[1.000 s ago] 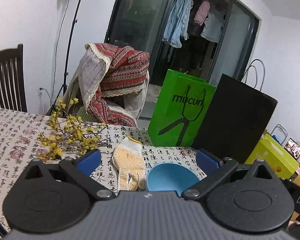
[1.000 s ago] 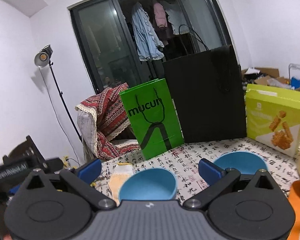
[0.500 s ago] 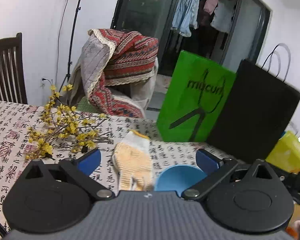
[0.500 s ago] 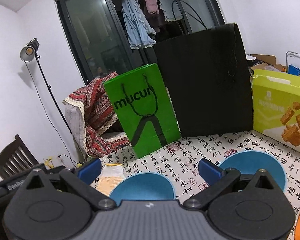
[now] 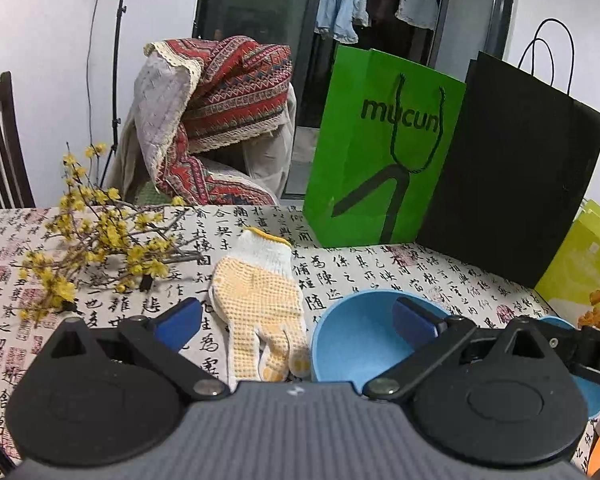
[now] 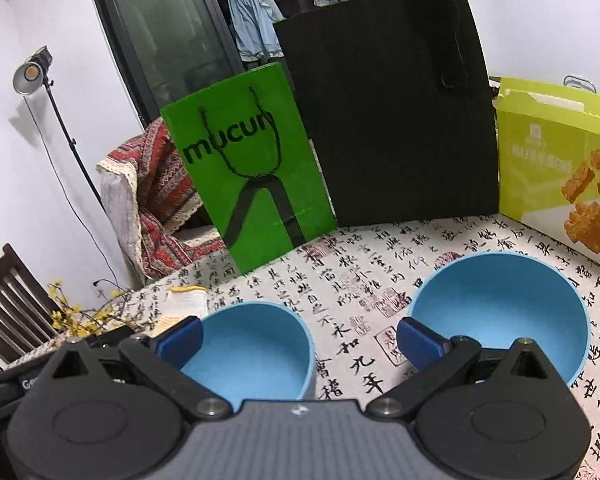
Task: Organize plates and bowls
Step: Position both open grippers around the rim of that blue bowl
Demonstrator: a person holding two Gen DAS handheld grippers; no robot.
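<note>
Two blue bowls on the bench w/ calligraphy-print cloth, no plates in sight. Right claw [image 6: 299, 338] is wide open, nothing held; the smaller bowl [image 6: 256, 354] sits just ahead, w/ the claw's left-side pad over its near-left rim, and the larger bowl [image 6: 500, 312] lies ahead-right, the other pad in front of its near-left rim. So the gap btwn the pads spans the bare cloth btwn the two bowls, not either bowl. Left claw [image 5: 296, 322] also wide open and empty; from it the smaller bowl [image 5: 356, 338] is ahead-right w/ its right-side pad above the bowl's inside, and a knit glove [image 5: 260, 300] lies btwn the pads, touching or just beside the bowl's left rim, can't tell which. Bowls are round so no long axis; what matters is the rim wall. My read: both claws are near the smaller bowl, right claw is the only one near the larger. Likely next is nesting small into large, needing one pad inside the rim, one outside. Bags stand along the far edge, well apart.
</note>
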